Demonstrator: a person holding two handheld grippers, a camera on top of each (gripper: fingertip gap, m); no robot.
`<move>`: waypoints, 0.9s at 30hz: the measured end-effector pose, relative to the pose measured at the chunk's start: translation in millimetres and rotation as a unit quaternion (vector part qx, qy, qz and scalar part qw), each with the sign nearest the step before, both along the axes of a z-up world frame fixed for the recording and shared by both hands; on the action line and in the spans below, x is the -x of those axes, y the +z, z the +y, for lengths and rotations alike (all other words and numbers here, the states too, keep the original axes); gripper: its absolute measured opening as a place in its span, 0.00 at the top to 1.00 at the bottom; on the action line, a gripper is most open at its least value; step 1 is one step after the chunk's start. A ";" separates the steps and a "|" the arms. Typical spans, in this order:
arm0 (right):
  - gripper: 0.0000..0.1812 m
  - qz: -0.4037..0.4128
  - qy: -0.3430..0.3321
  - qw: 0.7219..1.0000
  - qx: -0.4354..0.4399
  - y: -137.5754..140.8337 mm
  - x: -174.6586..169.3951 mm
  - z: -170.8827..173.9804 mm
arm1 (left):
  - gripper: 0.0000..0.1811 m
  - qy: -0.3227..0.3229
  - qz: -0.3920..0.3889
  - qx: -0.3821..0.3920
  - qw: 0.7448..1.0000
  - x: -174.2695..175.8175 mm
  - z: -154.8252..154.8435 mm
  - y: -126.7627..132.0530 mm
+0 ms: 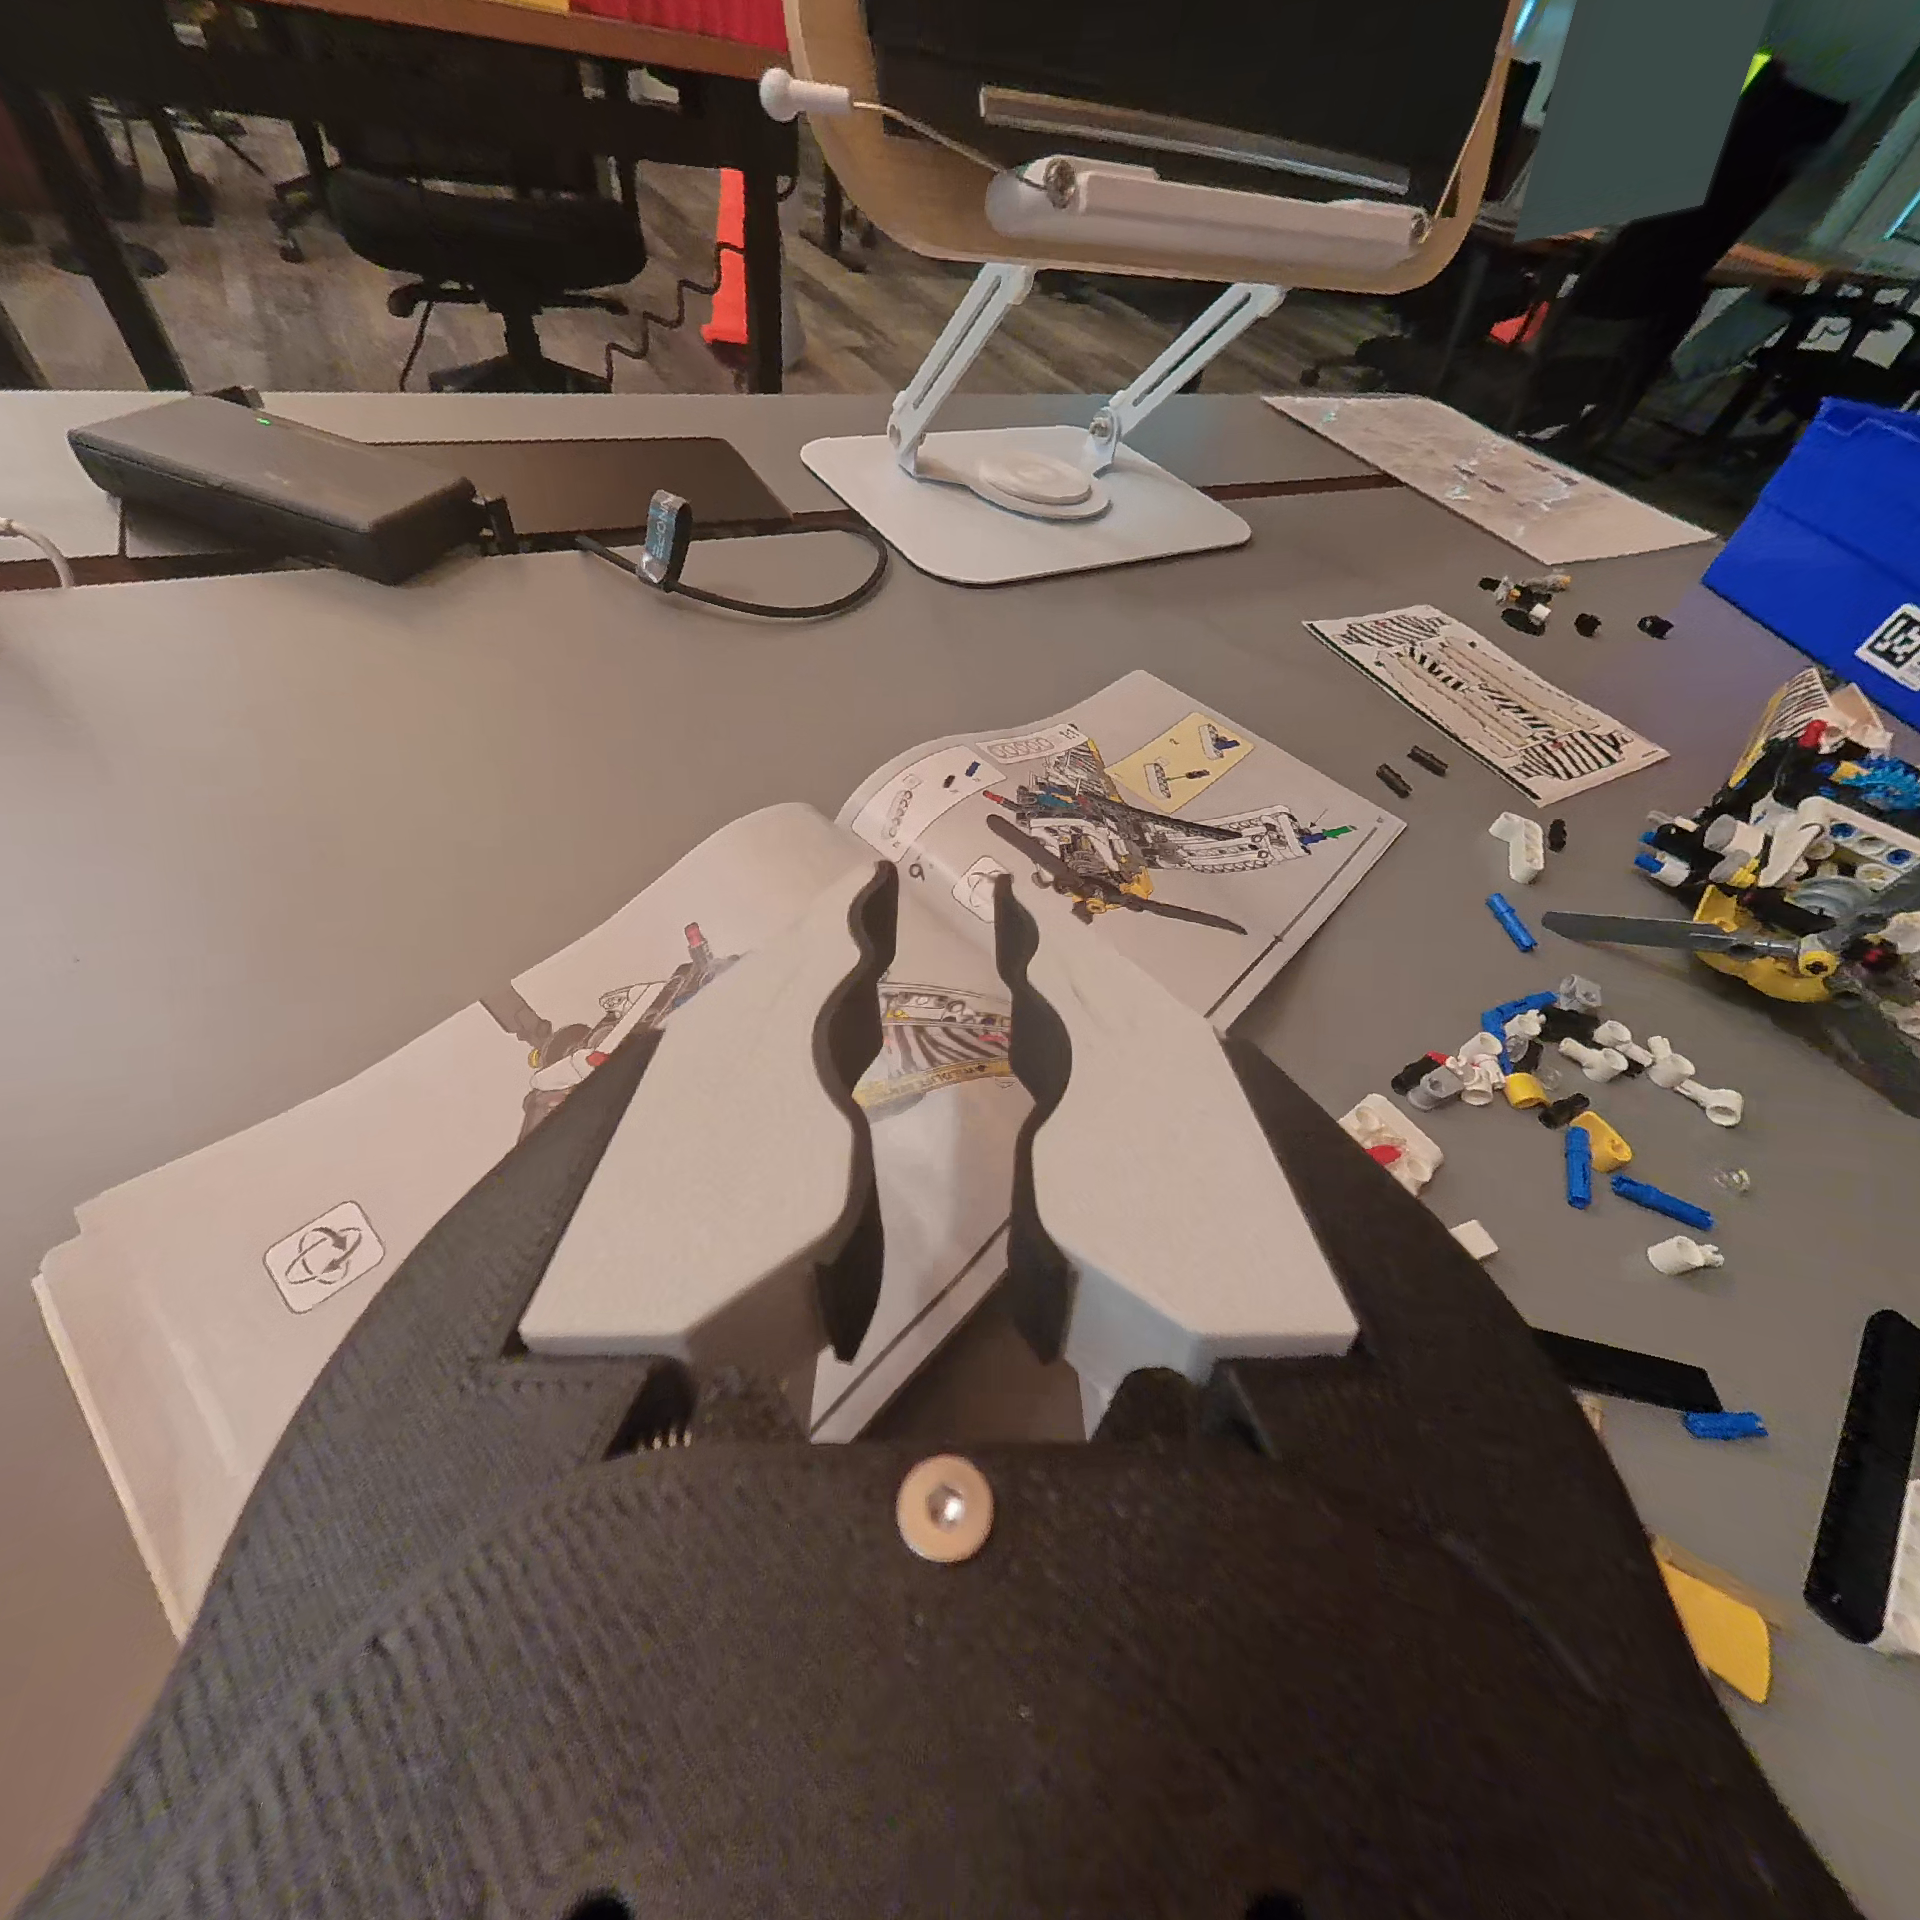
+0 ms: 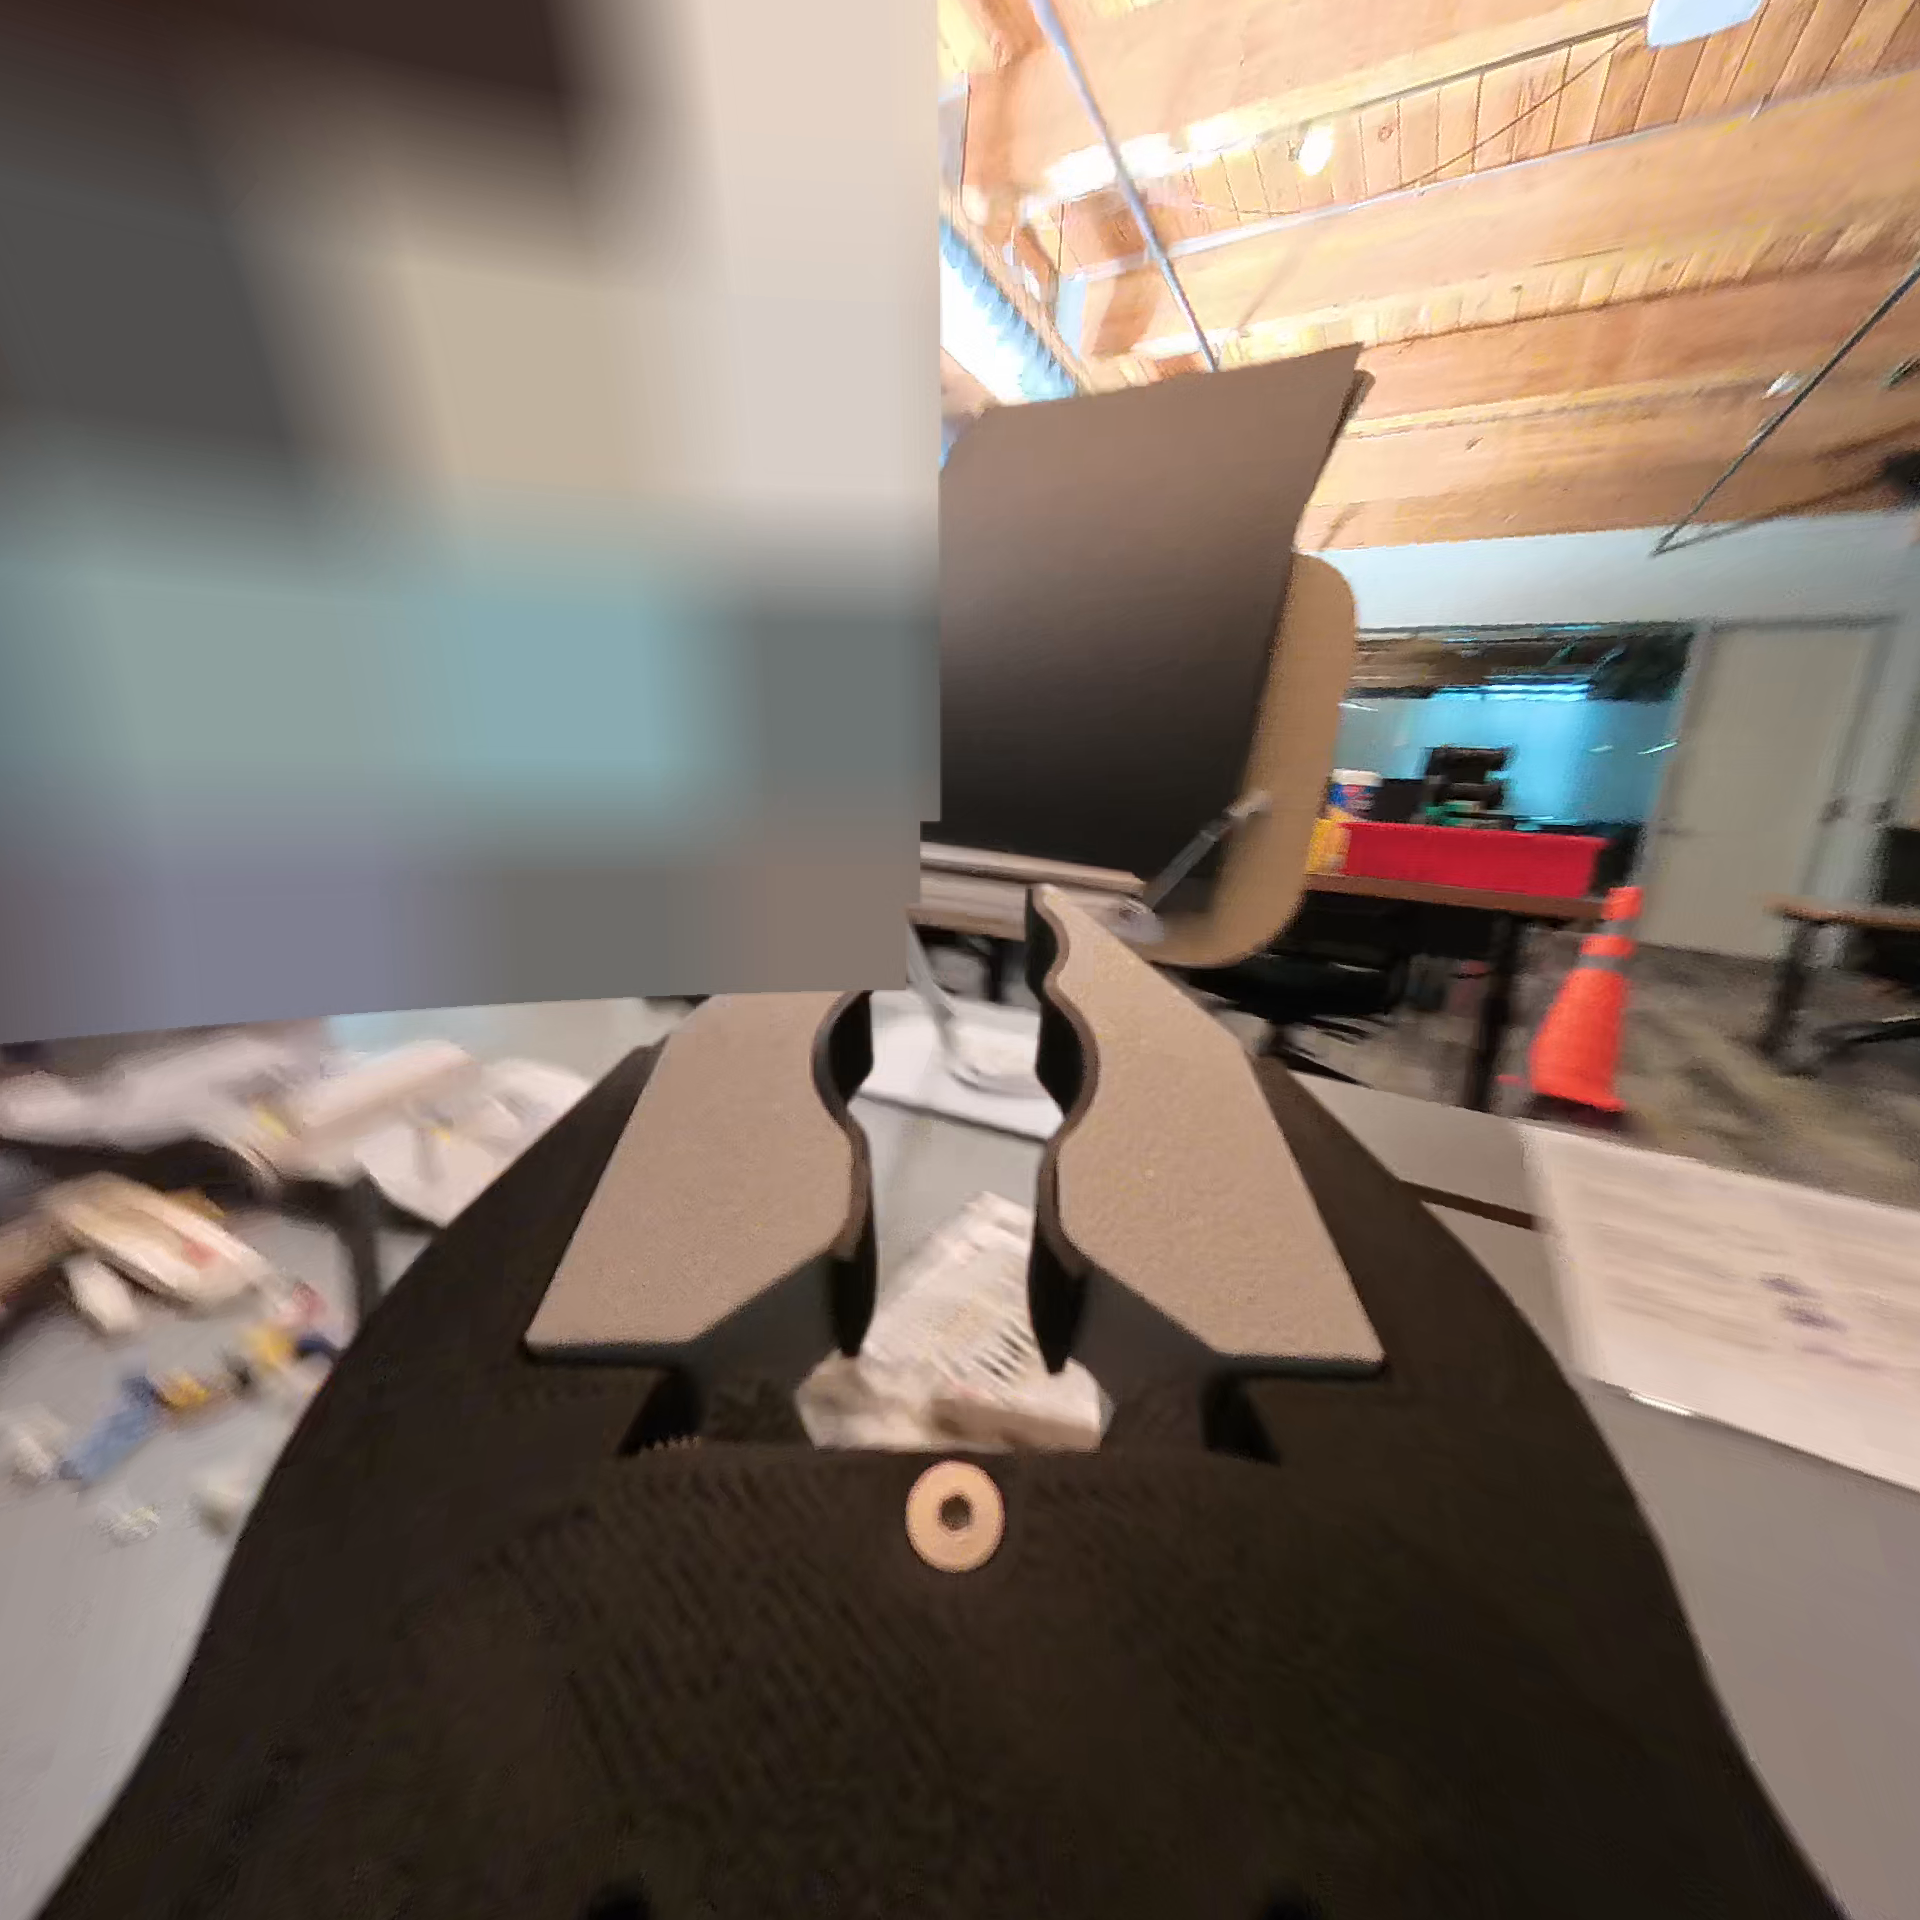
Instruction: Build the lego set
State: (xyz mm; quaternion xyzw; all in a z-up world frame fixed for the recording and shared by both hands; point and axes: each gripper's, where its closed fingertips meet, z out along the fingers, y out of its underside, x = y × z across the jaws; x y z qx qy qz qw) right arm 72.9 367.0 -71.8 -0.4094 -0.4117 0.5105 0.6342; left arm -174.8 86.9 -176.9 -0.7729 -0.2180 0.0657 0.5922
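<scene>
Lego set: part-built yellow and white model (image 1: 1787, 883) at the table's right edge, loose pieces (image 1: 1558, 1081) scattered just near of it, well right of the open instruction booklet (image 1: 1122, 831).

Left wrist view: left tongs (image 1: 943, 894) narrowly parted, empty, hovering over the booklet. Step judged: consulting instructions between placements; next move calls for picking one small piece from the scatter. Open grey table (image 1: 416, 748) lies left and far; a blue bin (image 1: 1829, 540) and sticker sheet (image 1: 1486, 696) crowd the right.

Right wrist view: right tongs (image 2: 951, 997) narrowly parted, empty, tilted upward toward the ceiling; blurred; pieces lie at left.
</scene>
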 end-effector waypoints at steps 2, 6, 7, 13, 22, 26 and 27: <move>0.86 -0.046 -0.032 0.998 -0.036 -14.4 -6.9 15.3 | 0.91 -0.005 -0.002 -0.010 1.000 -3.3 1.4 2.3; 0.85 -0.016 -0.036 0.999 0.035 -11.7 -35.8 43.1 | 0.91 -0.012 -0.004 -0.026 1.000 -8.5 4.4 5.8; 0.84 0.002 -0.023 0.997 0.068 -8.9 -42.3 46.7 | 0.91 -0.012 -0.002 -0.026 1.000 -8.8 4.6 6.2; 0.84 0.036 -0.017 0.990 0.136 -7.2 -59.8 61.1 | 0.90 -0.012 0.010 -0.037 0.999 -9.3 3.0 10.5; 0.85 0.039 -0.017 0.988 0.150 -8.3 -58.9 64.8 | 0.90 0.002 0.010 -0.047 0.999 -3.6 -2.4 13.0; 0.84 0.034 -0.009 0.986 0.162 -10.5 -56.8 64.6 | 0.89 0.000 0.010 -0.049 0.999 -3.9 -2.4 13.3; 0.84 0.032 -0.008 0.986 0.161 -11.0 -56.0 64.3 | 0.89 0.000 0.010 -0.048 0.999 -4.1 -2.1 13.3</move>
